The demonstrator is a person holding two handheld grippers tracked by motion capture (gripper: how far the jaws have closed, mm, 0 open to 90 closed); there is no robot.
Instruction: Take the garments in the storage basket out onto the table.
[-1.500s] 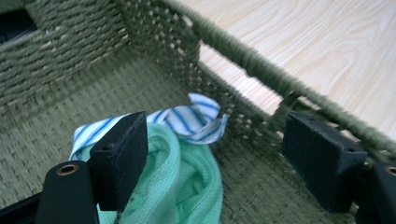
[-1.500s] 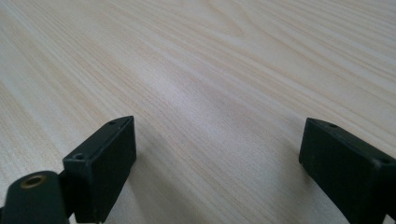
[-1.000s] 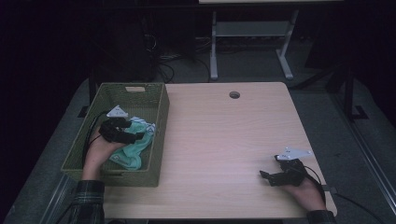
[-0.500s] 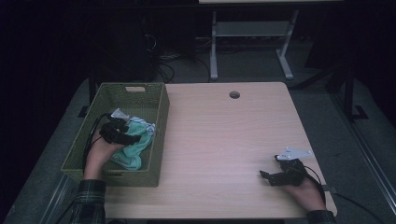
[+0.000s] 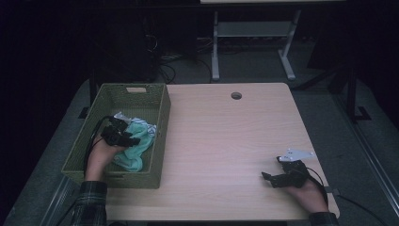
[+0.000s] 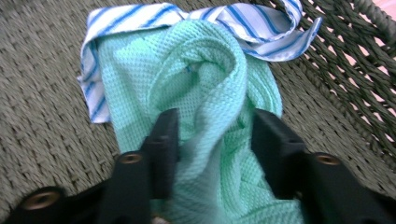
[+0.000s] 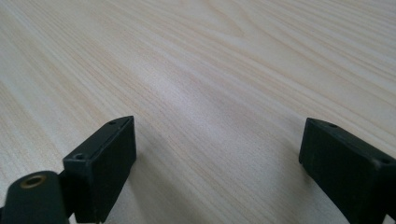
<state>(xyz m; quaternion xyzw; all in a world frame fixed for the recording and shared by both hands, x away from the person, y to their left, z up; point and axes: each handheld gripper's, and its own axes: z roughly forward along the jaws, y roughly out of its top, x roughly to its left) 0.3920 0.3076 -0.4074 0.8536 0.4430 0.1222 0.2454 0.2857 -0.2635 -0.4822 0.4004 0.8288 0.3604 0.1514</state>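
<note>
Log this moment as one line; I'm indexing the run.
left gripper: jaws just closing around mint cloth in basket | right gripper: open, on table

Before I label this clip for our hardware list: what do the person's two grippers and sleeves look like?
Both grippers are black with two blocky jaws, and brass-coloured screw inserts show near the jaw bases. The left gripper trails a black cable. The right gripper carries a pale grey three-cornered plate on top. The sleeves are dark plaid.
</note>
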